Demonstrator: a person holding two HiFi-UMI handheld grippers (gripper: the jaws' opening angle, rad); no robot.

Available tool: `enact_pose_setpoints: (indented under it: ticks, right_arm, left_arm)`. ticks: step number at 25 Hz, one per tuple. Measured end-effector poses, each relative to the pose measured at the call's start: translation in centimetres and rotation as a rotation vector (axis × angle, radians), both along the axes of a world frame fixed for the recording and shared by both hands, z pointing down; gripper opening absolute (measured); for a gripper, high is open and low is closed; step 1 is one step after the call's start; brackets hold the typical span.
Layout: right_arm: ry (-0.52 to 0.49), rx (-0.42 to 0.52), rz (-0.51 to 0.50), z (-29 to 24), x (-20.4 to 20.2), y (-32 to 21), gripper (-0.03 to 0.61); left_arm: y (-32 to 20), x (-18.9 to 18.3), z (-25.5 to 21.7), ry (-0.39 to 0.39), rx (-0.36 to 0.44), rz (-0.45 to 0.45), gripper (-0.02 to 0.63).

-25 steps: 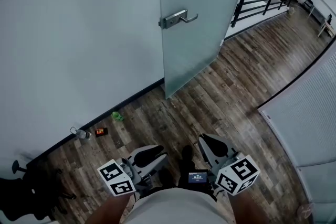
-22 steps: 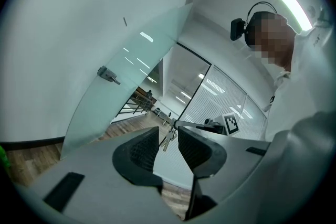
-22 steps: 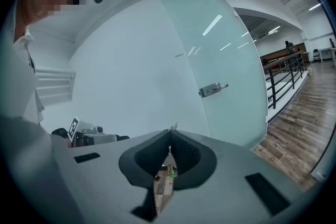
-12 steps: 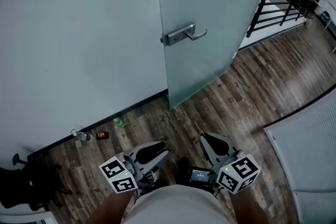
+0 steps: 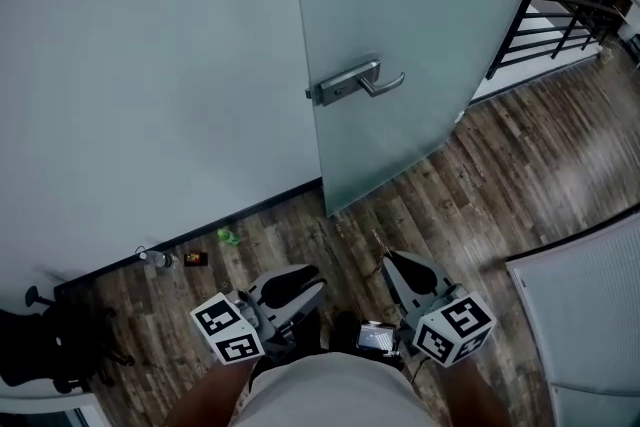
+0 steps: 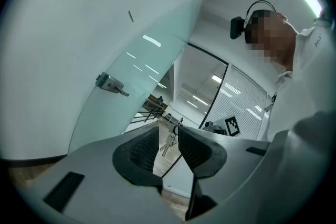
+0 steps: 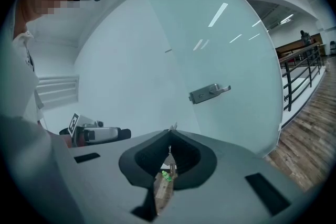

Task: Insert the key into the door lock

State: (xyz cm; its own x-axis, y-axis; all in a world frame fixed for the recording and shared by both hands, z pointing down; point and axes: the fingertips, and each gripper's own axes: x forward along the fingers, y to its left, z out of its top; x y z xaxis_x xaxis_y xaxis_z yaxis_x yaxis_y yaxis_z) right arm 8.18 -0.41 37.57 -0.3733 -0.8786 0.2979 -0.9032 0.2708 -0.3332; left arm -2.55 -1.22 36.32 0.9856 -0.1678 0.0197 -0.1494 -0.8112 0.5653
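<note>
A: You stand on a wooden floor [image 5: 480,185] and look steeply down. A frosted glass door [image 5: 420,25] is ahead of both tools. Your right tool [image 7: 171,131] has its jaws pressed together at the tips, pinching the key [image 7: 172,126]. A short bit of metal pokes out past the tips.

B: Yes, and a small metal piece hangs under that pinch, in the hollow between the right tool's pads [image 7: 193,160]. Your left tool [image 6: 167,129] is different: its jaws are spread with a narrow gap and grip nothing. The left gripper view shows hanging keys [image 6: 168,143] through that gap. They lie beyond the left tool's tips, over toward the right tool.

A: The door lock [image 5: 331,92] sits on a metal plate near the door's edge. Its lever handle [image 5: 378,77] points away from the plain wall [image 5: 150,65]. From the right tool, the lock lies ahead, up and to the right of the jaw tips. From the left tool, it lies ahead, up and to the left. It is well apart from the key.

B: You hold both tools low and near your body, side by side and not touching. Ahead of the left tool, a small green item [image 5: 228,236] lies on the floor by the foot of the wall. Other bits lie beside it, too small to tell. A black railing [image 5: 560,15] stands far ahead of the right tool, past the door.
</note>
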Motion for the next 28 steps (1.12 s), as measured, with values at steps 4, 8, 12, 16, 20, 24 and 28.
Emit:
enact_pose_setpoints:
  ticks: [4,8,12,16,20,24,28]
  right_arm:
    - [0.007,0.004,0.020,-0.2,0.6,-2.5,0.017]
    - [0.011,0.007,0.063,-0.1,1.0,-5.5,0.017]
    - [0.026,0.010,0.098,-0.5,1.0,-8.4,0.017]
    - [0.047,0.013,0.146,-0.7,1.0,-11.3,0.017]
    - [0.070,0.008,0.178,-0.7,0.9,-13.0,0.017]
    - [0.097,0.004,0.193,-0.7,0.6,-14.3,0.017]
    - [0.121,0.005,0.189,-1.2,1.3,-15.6,0.017]
  left_arm:
    - [-3.0,0.3,-0.3,0.004,0.008,0.014,0.126]
    - [-6.7,0.7,-0.3,0.012,0.010,0.046,0.126]
    - [-10.2,0.8,-0.9,0.024,0.011,0.088,0.126]
    - [-13.6,0.5,-1.2,0.027,0.015,0.128,0.126]
    - [-15.8,0.0,-0.9,0.030,0.014,0.167,0.126]
    - [-17.6,-0.2,-0.3,0.020,0.015,0.178,0.126]
    - [-19.0,0.2,-0.4,0.004,0.025,0.164,0.126]
